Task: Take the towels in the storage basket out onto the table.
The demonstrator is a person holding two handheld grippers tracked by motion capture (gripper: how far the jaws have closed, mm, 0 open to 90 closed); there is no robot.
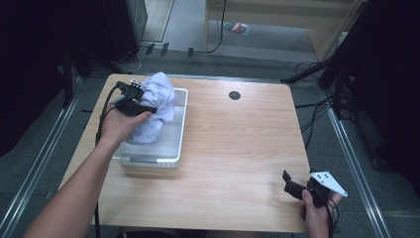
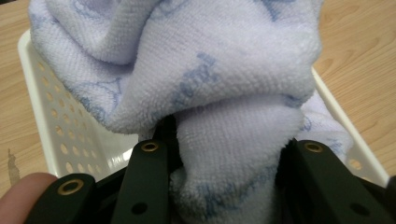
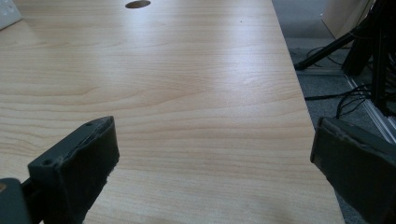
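A pale lilac towel (image 1: 157, 106) with blue printing is bunched up in a white perforated basket (image 1: 181, 130) at the table's left. My left gripper (image 1: 144, 104) is shut on a thick fold of the towel (image 2: 224, 154), which bulges between the two black jaws and rises over the basket (image 2: 56, 121). My right gripper (image 1: 290, 184) is held low near the table's front right corner. In the right gripper view its jaws stand wide apart over bare wood, so the right gripper (image 3: 215, 168) is open with nothing in it.
The wooden table (image 1: 237, 148) has a round cable hole (image 1: 235, 95) near its far edge, also visible as the cable hole (image 3: 137, 4). Dark stands and cables crowd the floor to the right (image 1: 341, 84). Wooden furniture stands beyond the table.
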